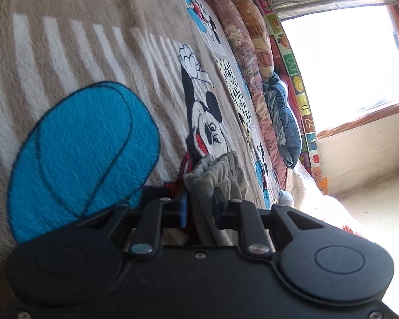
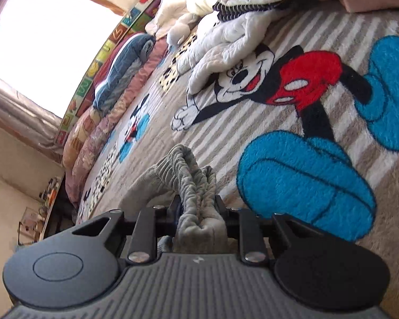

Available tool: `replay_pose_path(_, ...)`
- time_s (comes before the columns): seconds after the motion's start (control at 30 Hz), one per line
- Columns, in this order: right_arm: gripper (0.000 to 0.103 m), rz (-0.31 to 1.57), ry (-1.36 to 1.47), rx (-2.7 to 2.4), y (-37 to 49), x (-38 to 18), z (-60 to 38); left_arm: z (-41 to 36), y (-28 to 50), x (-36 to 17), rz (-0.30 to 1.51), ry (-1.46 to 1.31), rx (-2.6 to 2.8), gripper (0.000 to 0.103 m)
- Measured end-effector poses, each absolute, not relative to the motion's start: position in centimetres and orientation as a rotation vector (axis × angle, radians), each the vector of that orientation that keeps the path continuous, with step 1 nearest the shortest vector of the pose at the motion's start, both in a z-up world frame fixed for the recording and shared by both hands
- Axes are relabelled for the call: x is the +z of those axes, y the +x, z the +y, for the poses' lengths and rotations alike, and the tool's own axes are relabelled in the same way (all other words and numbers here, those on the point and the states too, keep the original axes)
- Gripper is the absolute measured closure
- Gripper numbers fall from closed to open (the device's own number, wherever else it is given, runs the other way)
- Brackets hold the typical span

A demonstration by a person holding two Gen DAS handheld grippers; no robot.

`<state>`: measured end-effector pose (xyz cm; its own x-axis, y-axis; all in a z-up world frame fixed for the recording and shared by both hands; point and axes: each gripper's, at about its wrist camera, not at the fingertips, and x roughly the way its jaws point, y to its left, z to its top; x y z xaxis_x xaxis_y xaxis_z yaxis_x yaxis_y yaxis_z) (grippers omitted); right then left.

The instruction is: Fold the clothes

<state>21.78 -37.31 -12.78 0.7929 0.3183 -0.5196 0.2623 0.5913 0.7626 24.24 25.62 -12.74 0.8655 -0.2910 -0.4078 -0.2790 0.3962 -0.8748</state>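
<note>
Two grippers, both clamped on the same grey garment (image 2: pixel 188 183), a ribbed, gathered piece with an elastic-looking band. Left gripper (image 1: pixel 200 199): blue-padded fingers (image 1: pixel 183 207) pinch a fold of the grey cloth, which bunches up ahead of the tips and runs back between the jaws toward the camera. Right gripper (image 2: pixel 196 207): jaws closed on a thick gathered wad of the same fabric; a loop of the band rises beyond the tips. Garment sits low over a fleecy cartoon-mouse blanket (image 2: pixel 319 186) (beige and white stripes, blue shoes, red shorts); whether it is touching the blanket or held just clear cannot be told from these angles. Rolled quilts (image 1: pixel 242 61) line the far edge of the blanket, below a bright window (image 1: pixel 345 63). White quilted bedding (image 2: pixel 226 45) lies crumpled across the blanket in the right wrist view, well apart from the garment.
</note>
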Motion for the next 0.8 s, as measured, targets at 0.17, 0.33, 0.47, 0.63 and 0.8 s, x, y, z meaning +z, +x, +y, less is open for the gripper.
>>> replay_pose_path(0.17,0.071,0.675,1.069,0.126,21.0,-14.3,-39.5,25.6,24.9,-12.3,0.593,-1.173,-0.078,0.081)
replay_pose_path(0.33,0.028,0.572,0.870,-0.010,18.3,-10.4,-36.9,24.8,23.8,-10.4,0.592,-1.073,-0.045,0.055)
replay_pose_path(0.47,0.029,0.462,0.514,-0.111,16.2,-6.0,-33.5,22.9,21.3,-6.8,0.525,-0.767,0.013,0.053)
replay_pose_path(0.63,0.038,0.454,0.188,0.086,16.6,-4.6,-27.4,15.3,19.0,-3.5,0.439,-0.333,-0.103,0.053)
replay_pose_path(0.8,0.047,0.522,-0.115,0.274,17.5,-6.0,-20.7,3.7,18.7,-5.0,0.484,0.093,-0.392,0.056)
